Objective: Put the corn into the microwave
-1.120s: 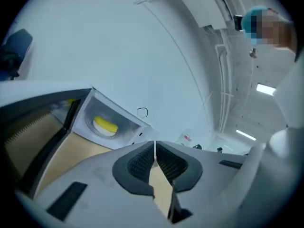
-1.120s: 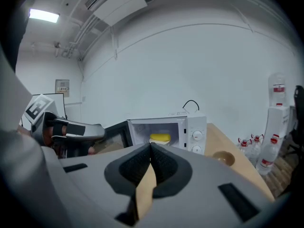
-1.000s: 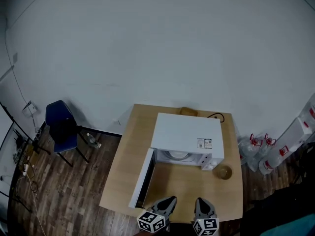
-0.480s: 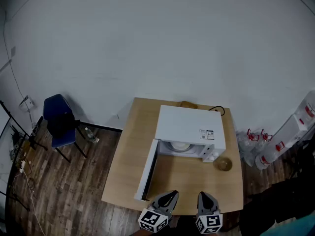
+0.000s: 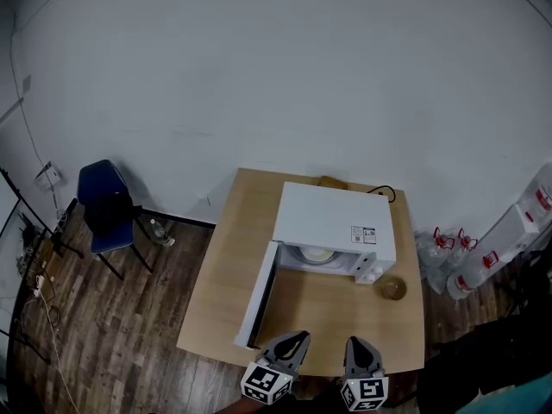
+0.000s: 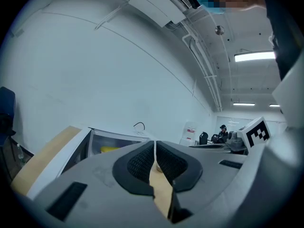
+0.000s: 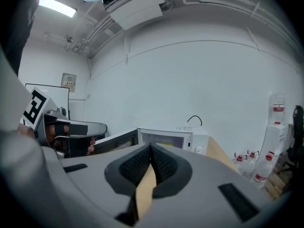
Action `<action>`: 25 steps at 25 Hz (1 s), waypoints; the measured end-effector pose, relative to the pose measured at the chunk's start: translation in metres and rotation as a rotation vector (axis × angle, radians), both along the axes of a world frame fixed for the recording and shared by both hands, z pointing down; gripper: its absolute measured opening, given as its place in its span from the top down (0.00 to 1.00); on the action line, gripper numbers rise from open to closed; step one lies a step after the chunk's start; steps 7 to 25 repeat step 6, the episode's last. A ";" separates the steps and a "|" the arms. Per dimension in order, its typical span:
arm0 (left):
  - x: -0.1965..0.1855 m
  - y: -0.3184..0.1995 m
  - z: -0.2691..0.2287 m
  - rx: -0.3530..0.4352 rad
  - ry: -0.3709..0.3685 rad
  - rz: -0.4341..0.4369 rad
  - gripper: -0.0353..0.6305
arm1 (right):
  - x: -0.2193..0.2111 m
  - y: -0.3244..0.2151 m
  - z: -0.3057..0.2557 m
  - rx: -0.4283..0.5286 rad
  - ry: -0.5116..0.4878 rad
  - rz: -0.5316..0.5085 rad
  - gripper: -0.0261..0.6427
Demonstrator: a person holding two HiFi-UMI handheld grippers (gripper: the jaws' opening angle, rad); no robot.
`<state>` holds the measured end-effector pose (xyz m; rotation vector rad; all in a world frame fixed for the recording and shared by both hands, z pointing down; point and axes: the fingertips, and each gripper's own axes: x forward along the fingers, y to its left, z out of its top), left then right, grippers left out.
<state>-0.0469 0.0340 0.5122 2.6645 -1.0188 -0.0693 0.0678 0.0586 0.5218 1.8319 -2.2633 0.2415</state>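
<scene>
A white microwave [image 5: 335, 227] stands on the wooden table [image 5: 224, 291] with its door [image 5: 258, 298] swung open to the left. Inside it the yellow corn [image 5: 316, 254] lies on a plate; the corn [image 6: 110, 149] also shows through the opening in the left gripper view, and the corn [image 7: 163, 145] in the right gripper view. My left gripper [image 5: 296, 341] and right gripper [image 5: 359, 345] hover side by side at the table's front edge, facing the microwave. The left gripper [image 6: 155, 144] is shut and holds nothing. The right gripper [image 7: 151, 147] is shut and holds nothing as well.
A brown bowl [image 5: 392, 289] sits on the table right of the microwave. A black cable [image 5: 384, 194] and a brown object [image 5: 330, 182] lie behind it. A blue chair [image 5: 102, 205] stands left of the table, and water bottles [image 5: 448, 257] on the floor to the right.
Both grippers have lifted a little at the table's front edge, mostly in the first half second. Their jaws stay shut; the microwave door stays open.
</scene>
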 end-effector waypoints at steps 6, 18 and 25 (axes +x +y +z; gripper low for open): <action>0.015 -0.004 0.009 -0.017 -0.019 -0.002 0.91 | 0.014 -0.004 0.003 -0.002 -0.018 -0.005 0.87; 0.015 -0.004 0.009 -0.017 -0.019 -0.002 0.91 | 0.014 -0.004 0.003 -0.002 -0.018 -0.005 0.87; 0.015 -0.004 0.009 -0.017 -0.019 -0.002 0.91 | 0.014 -0.004 0.003 -0.002 -0.018 -0.005 0.87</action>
